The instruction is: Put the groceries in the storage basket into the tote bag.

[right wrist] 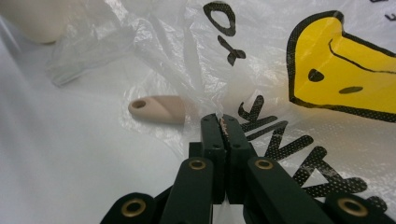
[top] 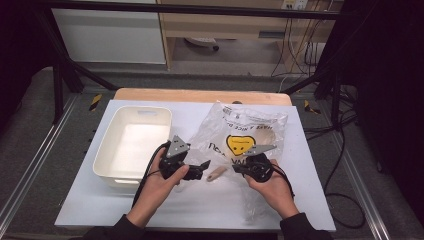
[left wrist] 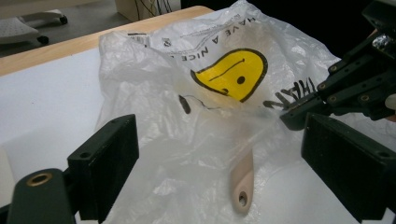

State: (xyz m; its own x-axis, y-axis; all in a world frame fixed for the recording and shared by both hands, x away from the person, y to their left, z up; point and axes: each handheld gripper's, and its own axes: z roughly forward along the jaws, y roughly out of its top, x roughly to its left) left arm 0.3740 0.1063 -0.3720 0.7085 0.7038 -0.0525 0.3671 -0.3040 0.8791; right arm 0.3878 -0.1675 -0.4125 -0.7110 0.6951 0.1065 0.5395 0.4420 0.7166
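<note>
Left hand-held gripper point(left wrist: 219, 154), jaws apart, faces the wooden handle point(left wrist: 243, 184) protruding from the plastic bag point(left wrist: 187, 116) at lower centre, long axis toward it. Right hand-held gripper point(right wrist: 223, 122) pinches the bag's edge.

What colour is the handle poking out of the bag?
Pale beige handle, with a hole near its end, sticking out of the clear bag. Left gripper view shows it best.

Most of the wooden utensil point(left wrist: 243, 184) lies veiled inside my plastic bag point(left wrist: 187, 93); just its handle end pokes out, so its head is perhaps a spoon. The bag's lettering runs off the frame edge in my right gripper view.
</note>
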